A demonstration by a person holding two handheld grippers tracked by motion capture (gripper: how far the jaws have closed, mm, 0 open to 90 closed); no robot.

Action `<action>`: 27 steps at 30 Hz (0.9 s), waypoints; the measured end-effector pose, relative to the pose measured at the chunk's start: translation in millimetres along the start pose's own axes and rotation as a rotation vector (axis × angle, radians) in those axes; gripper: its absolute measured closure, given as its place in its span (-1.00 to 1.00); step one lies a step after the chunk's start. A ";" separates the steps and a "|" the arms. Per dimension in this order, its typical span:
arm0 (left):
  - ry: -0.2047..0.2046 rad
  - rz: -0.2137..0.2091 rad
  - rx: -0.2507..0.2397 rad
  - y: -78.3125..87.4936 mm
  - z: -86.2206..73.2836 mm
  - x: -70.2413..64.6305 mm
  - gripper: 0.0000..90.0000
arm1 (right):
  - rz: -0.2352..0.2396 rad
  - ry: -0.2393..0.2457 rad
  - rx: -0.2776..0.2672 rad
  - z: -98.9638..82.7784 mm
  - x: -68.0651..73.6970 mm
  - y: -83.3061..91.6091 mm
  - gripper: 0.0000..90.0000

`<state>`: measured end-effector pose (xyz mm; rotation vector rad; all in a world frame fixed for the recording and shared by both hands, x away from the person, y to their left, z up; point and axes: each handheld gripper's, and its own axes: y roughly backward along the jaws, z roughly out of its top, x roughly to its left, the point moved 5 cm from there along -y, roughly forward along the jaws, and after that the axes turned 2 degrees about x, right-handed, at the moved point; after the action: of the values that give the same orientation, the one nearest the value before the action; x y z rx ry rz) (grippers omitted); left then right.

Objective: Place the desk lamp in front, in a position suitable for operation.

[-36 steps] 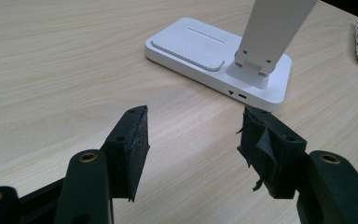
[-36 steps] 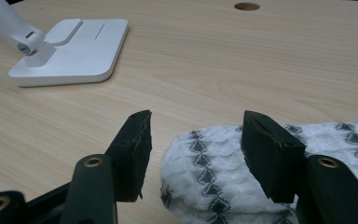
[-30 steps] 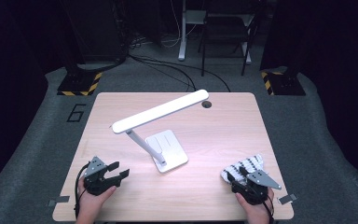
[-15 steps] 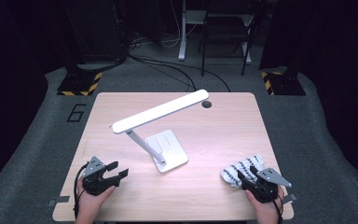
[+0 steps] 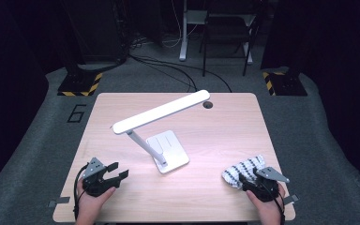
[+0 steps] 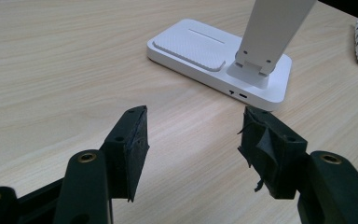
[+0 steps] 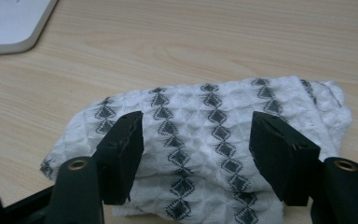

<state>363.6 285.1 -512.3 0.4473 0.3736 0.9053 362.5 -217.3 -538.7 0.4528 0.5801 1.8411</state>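
Right gripper (image 5: 252,179): jaws spread wide and just opened further, as the earlier pictures are borne out; the cloth lies between and beneath them, but no pad is seen pressing on it, so it is judged released

Left gripper (image 5: 115,170): jaws held apart over bare wood, nothing between them; it is pointed toward the lamp base

Cloth (image 7: 223,135): a white waffle-weave cloth with dark diamond stripes, bunched in a low heap on the table (image 5: 225,122), to the right of the lamp and well apart from it, near the table's front right corner

Lamp (image 5: 168,151): white desk lamp taken as the landmark, standing near the middle of the table, its flat base (image 6: 214,58) toward the front, its long head slanted up and back

Handling: the cloth is judged soft, light and limp; it should fold and drag, not slide as one piece, and it is not fragile

Where to hold: a raised fold or the near edge of the heap is judged best, pinched through several layers so that it is not lost

Hard to make out: the near edge of the cloth is cut off below the right gripper view; whether the jaw tips rest on the fabric cannot be told; the underside folds are hidden
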 end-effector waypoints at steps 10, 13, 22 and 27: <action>0.004 0.004 -0.004 1.9 -1.2 1.2 -0.09 | 0.004 -0.026 0.078 -7.3 1.4 -16.3 -0.14; 0.011 0.004 -0.007 1.8 -1.4 0.6 -0.09 | 0.004 -0.027 0.082 -7.1 2.3 -16.5 0.00; -0.001 0.012 -0.010 1.8 -1.6 1.3 -0.08 | 0.028 -0.008 0.039 1.7 6.0 -20.8 0.72; -0.006 0.009 -0.008 2.0 -1.9 1.2 -0.08 | -0.013 -0.032 0.010 5.3 0.5 -20.5 0.74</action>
<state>362.0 287.6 -513.1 0.4450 0.3626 0.9141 380.9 -210.2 -546.5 0.4827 0.5696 1.8160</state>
